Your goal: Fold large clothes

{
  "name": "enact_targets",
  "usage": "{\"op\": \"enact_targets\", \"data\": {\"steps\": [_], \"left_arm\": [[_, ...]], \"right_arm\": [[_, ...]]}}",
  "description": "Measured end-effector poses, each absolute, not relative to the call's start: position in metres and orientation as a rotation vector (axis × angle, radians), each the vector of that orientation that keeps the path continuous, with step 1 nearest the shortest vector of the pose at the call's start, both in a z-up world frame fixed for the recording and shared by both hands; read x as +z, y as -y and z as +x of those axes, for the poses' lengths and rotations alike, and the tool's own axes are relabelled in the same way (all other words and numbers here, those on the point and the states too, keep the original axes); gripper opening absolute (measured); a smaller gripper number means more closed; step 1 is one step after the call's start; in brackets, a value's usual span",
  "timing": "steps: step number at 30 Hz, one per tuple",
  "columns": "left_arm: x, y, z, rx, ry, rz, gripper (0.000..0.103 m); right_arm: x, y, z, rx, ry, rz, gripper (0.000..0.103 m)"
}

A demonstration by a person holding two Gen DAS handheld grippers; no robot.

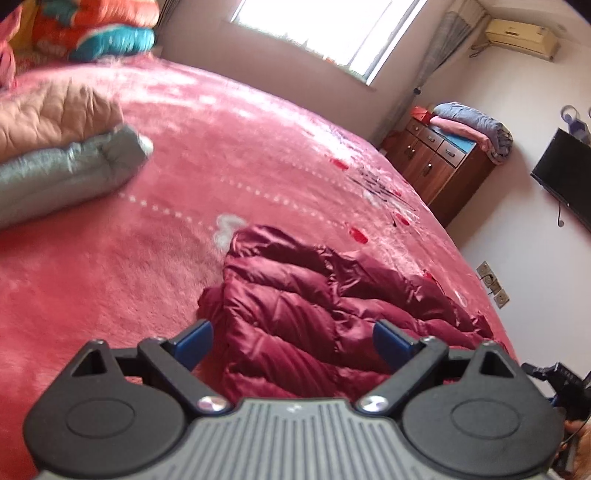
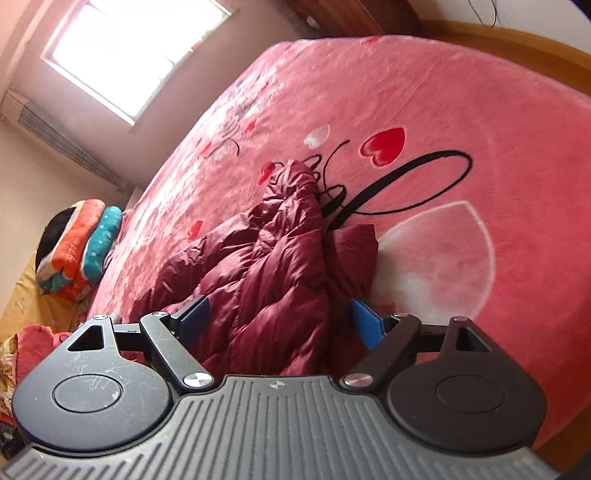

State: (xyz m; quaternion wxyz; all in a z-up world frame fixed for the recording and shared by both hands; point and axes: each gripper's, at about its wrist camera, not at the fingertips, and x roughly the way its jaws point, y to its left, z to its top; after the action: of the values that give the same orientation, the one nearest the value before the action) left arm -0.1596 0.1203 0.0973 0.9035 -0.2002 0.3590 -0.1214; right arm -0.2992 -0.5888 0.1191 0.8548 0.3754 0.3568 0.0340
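A dark red quilted down jacket [image 1: 317, 306] lies crumpled on the pink bed blanket [image 1: 110, 277]. My left gripper [image 1: 293, 338] is open, its blue pads wide apart just above the jacket's near edge, holding nothing. In the right wrist view the same jacket [image 2: 266, 280] lies bunched on the blanket [image 2: 461, 92]. My right gripper [image 2: 280, 314] is open too, its pads on either side of the jacket's near folds, not closed on it.
Folded grey and tan quilted garments [image 1: 62, 147] lie at the bed's left. Stacked bright bedding [image 2: 79, 243] sits at the head end. A wooden cabinet [image 1: 439, 162] with folded blankets, a wall TV [image 1: 565, 177] and a window [image 1: 325, 29] lie beyond the bed.
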Motion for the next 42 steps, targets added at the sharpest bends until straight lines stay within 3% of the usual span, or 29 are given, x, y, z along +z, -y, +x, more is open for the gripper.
{"op": "enact_targets", "data": {"steps": [12, 26, 28, 30, 36, 42], "left_arm": [[0.037, -0.128, -0.121, -0.288, -0.895, -0.536, 0.086], [0.019, -0.113, -0.106, -0.404, -0.906, -0.611, 0.091], [0.019, -0.113, -0.106, -0.395, -0.900, -0.619, 0.085], [0.021, -0.109, -0.107, -0.385, -0.892, -0.605, 0.074], [0.038, -0.094, -0.109, -0.345, -0.870, -0.533, 0.045], [0.061, -0.077, -0.108, -0.329, -0.828, -0.430, 0.027]], "right_arm": [[0.087, 0.587, -0.285, 0.227, -0.795, 0.858, 0.103], [0.078, 0.583, -0.267, 0.344, -0.806, 0.923, 0.103], [0.080, 0.579, -0.269, 0.320, -0.805, 0.907, 0.099], [0.083, 0.573, -0.270, 0.297, -0.803, 0.899, 0.085], [0.105, 0.547, -0.277, 0.209, -0.765, 0.750, 0.067], [0.137, 0.524, -0.297, 0.145, -0.665, 0.562, 0.047]]}}
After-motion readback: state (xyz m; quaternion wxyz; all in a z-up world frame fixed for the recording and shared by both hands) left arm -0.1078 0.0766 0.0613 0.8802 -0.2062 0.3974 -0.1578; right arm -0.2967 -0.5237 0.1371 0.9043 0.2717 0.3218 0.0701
